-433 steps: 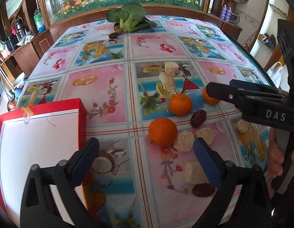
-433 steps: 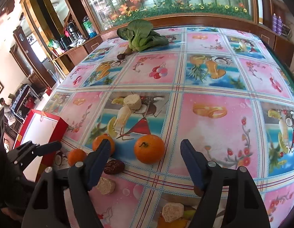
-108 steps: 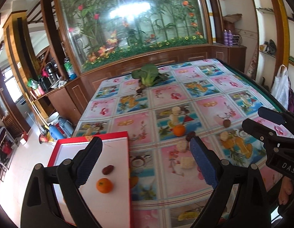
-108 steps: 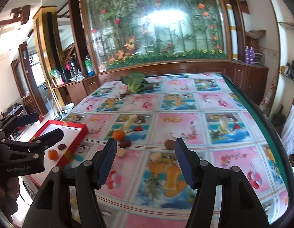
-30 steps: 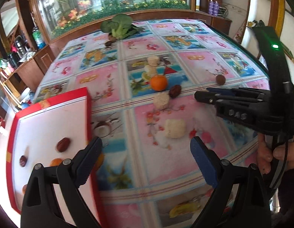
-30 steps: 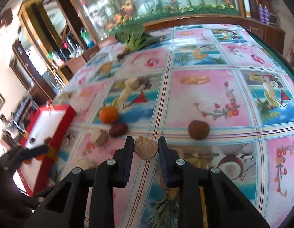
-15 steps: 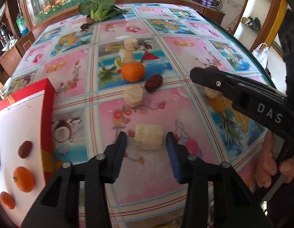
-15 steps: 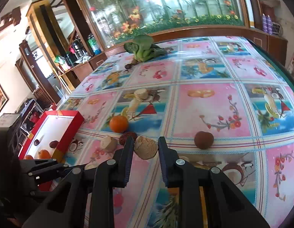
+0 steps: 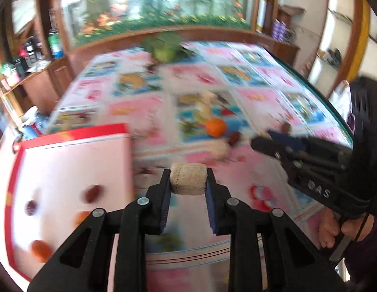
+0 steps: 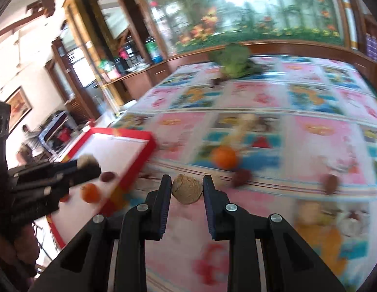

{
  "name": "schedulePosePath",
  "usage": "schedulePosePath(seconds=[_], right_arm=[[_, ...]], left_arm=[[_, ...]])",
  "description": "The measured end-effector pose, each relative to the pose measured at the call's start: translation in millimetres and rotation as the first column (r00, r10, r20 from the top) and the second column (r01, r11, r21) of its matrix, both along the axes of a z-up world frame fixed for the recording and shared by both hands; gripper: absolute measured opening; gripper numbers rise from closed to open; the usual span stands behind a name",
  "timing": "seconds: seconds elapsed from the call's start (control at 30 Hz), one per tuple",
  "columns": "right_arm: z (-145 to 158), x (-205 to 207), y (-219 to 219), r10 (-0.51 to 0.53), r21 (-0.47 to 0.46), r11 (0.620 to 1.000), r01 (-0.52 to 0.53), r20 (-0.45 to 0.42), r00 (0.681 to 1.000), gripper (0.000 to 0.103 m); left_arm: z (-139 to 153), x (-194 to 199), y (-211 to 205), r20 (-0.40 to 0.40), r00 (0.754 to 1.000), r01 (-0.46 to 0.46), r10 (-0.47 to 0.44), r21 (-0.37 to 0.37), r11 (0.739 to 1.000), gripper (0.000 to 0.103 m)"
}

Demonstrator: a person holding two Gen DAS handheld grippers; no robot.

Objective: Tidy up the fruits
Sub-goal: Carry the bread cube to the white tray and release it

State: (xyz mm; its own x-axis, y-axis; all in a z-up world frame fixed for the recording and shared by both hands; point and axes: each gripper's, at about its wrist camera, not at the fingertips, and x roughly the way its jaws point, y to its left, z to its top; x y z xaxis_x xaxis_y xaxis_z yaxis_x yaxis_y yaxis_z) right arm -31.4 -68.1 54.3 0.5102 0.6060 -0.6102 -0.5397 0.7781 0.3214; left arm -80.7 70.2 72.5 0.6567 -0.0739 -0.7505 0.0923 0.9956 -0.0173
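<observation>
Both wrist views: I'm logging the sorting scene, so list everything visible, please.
Pale cork-like cylinder: 1, whitish, in left tongs.
Tan lump: 1, beige, in right tongs.
Red tray: 1, white inside, table's left edge; holds blurred oranges and dark fruits.
Orange: 1, mid-table.
Date: 1, dark red, beside orange.
Greens: 1 bunch, far edge.
Tablecloth: fruit print.
Left tongs: shut.
Right tongs: shut.

Motion blur smears the tablecloth (image 9: 261, 85), and the red tray (image 9: 15, 160) runs off-frame.
</observation>
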Motion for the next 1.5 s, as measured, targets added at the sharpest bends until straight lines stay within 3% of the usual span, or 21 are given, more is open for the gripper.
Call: schedulePosePath(seconds=[0.2, 0.43, 0.7, 0.87, 0.93, 0.97, 1.1, 1.3, 1.5], right_arm=[[4.8, 13.3, 81.0, 0.119, 0.009, 0.993, -0.119, -0.040, 0.992, 0.025], [-7.2, 30.8, 147.4, 0.173, -0.031, 0.984, -0.177, -0.107, 0.979, 0.025], [-22.1, 39.8, 172.0, 0.151, -0.108, 0.979, -0.171, -0.173, 0.973, 0.026], [-25.6, 37.8, 176.3, 0.155, -0.137, 0.974, -0.180, -0.179, 0.972, 0.028], [-22.9, 37.4, 169.4, 0.156, -0.100, 0.979, -0.176, -0.181, 0.971, 0.036], [-20.8, 36.9, 166.5, 0.156, -0.082, 0.982, -0.172, -0.177, 0.972, 0.044], [-5.7, 30.1, 145.6, 0.135, -0.016, 0.990, -0.137, -0.105, 0.985, 0.046], [9.9, 15.0, 114.9, 0.062, -0.057, 0.996, -0.062, 0.000, 0.998, 0.047], [37.0, -4.3, 82.4, -0.024, -0.128, 0.991, 0.038, 0.113, 0.993, 0.048]], left_arm=[[14.6, -8.5, 89.0, 0.046, 0.975, -0.219, 0.218, 0.027, 0.975, 0.028], [-4.3, -2.2, 166.3, 0.020, 0.908, -0.419, 0.418, 0.058, 0.906, 0.028], [-36.1, 25.5, 178.4, -0.073, 0.901, -0.425, 0.429, 0.061, 0.903, 0.028], [-41.0, 28.1, 181.4, -0.095, 0.887, -0.445, 0.451, 0.078, 0.892, 0.029], [-42.9, 28.3, 183.9, -0.106, 0.881, -0.455, 0.461, 0.082, 0.887, 0.032], [-42.9, 27.3, 186.0, -0.110, 0.877, -0.461, 0.467, 0.079, 0.884, 0.041], [-34.0, 20.6, 183.2, -0.066, 0.871, -0.479, 0.487, 0.102, 0.872, 0.065], [-15.1, 9.6, 157.7, -0.008, 0.895, -0.443, 0.447, 0.103, 0.890, 0.067], [5.3, -2.8, 120.3, 0.065, 0.920, -0.392, 0.387, 0.124, 0.911, 0.079]])
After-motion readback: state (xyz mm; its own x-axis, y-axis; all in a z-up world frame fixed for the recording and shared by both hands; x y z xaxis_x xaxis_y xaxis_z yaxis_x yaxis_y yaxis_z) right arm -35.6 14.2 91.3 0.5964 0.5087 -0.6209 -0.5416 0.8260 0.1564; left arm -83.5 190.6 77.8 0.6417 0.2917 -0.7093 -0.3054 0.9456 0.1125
